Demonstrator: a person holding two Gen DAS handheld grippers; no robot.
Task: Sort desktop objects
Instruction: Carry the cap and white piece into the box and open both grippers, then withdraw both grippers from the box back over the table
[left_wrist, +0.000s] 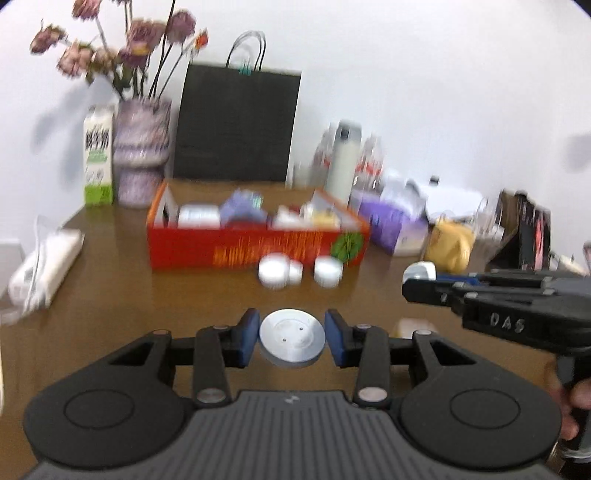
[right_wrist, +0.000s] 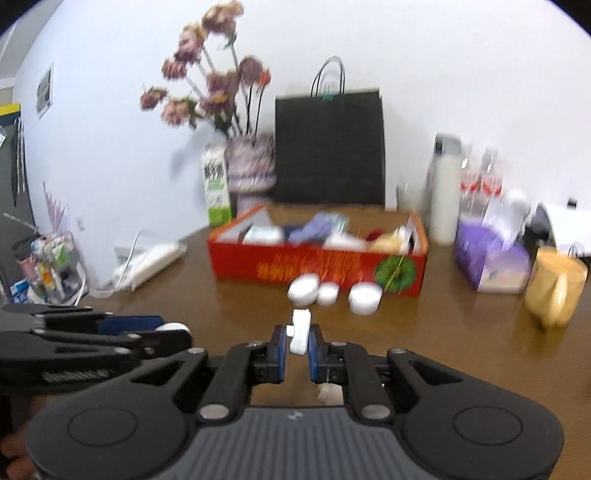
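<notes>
Silver and round, the disc (left_wrist: 292, 338) sits clamped flat between the blue pads of the left gripper (left_wrist: 291, 338), jaws partly closed on its rim above the brown table (left_wrist: 122, 295). The right gripper (right_wrist: 297, 341), jaws nearly shut, pinches a small white piece (right_wrist: 300, 331) standing on edge. Three white jars (right_wrist: 334, 292) stand at twelve o'clock from it, just before the red box (right_wrist: 317, 264).
</notes>
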